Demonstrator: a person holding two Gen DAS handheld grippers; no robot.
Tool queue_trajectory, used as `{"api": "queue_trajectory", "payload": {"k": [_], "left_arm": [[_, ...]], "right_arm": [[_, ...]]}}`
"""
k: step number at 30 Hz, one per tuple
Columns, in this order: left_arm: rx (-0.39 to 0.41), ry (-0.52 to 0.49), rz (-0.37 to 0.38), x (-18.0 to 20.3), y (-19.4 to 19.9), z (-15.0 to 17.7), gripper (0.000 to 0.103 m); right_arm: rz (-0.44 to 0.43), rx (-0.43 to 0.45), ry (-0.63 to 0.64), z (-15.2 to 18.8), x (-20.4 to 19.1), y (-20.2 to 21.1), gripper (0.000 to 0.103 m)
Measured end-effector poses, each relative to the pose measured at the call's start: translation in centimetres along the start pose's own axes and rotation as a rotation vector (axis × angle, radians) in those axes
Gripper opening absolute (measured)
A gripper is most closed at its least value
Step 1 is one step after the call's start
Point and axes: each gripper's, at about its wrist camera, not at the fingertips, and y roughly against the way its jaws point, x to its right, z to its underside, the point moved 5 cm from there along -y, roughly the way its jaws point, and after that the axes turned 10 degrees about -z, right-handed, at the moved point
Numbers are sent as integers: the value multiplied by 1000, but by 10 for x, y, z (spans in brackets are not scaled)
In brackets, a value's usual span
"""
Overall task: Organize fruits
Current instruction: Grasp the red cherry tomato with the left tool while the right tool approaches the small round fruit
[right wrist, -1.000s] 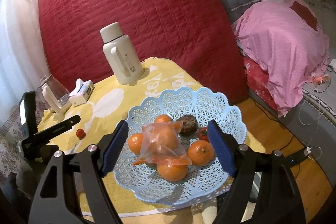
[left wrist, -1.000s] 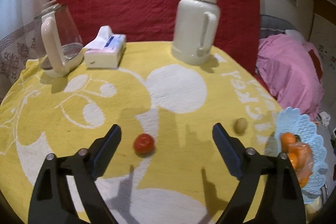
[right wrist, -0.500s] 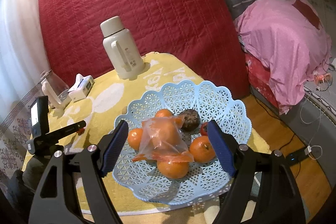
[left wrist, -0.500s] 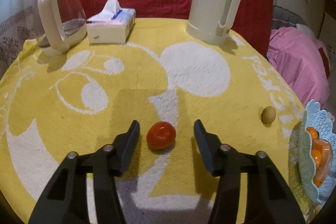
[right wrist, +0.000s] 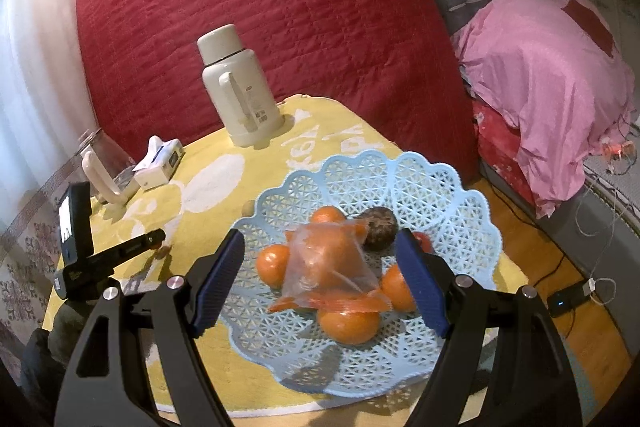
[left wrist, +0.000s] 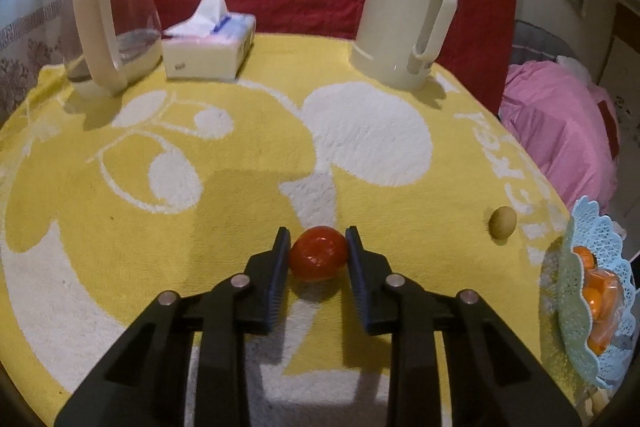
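- Tomato (left wrist: 318, 253) sits on the yellow bench cloth (left wrist: 240, 187), clamped between the left tongs (left wrist: 318, 247).
- Right tongs (right wrist: 320, 279) stand apart above the blue basket (right wrist: 440, 187) of oranges (right wrist: 347, 325).
- Cloth lettering is partly legible: "key".
- Flask (right wrist: 240, 87) label is unreadable.
- Basket is cut off in the left view.

far left: clear glass kettle (left wrist: 110, 23) on yellow patterned tablecloth (left wrist: 120, 227) | just right of it: white tissue box (left wrist: 210, 47) | far right: cream thermos jug (left wrist: 408, 7) | near centre: small red tomato (left wrist: 318, 253) | right of it, apart: small tan round fruit (left wrist: 503, 221) | near right edge: pale blue lattice plastic basket (right wrist: 420, 187) holding oranges (right wrist: 348, 323)
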Motion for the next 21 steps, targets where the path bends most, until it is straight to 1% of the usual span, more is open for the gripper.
{"api": "queue_trajectory", "payload": {"k": [4, 7, 12, 14, 16, 17, 18, 19, 21], "left_arm": [[57, 1, -25, -2, 12, -2, 28], [84, 12, -33, -6, 20, -5, 28], [79, 52, -18, -17, 27, -6, 28], [81, 64, -11, -19, 29, -7, 28], [89, 70, -5, -20, 32, -8, 28], [88, 70, 2, -20, 33, -8, 28], [84, 69, 9, -18, 34, -7, 28], [81, 67, 12, -18, 33, -7, 28], [80, 62, 16, -15, 33, -6, 28]], "right_arm": [[-14, -11, 54, -9, -19, -10, 79], [-45, -33, 92, -19, -37, -25, 79], [-107, -108, 155, -29, -72, -65, 78], [-138, -164, 167, -30, -85, -89, 73], [-135, -211, 185, -32, -94, -113, 69], [-127, -231, 198, -31, -97, -123, 64], [-115, -250, 205, -30, -99, -133, 62], [-112, -275, 205, -28, -100, -142, 56], [-110, -322, 194, -24, -99, -155, 51]]}}
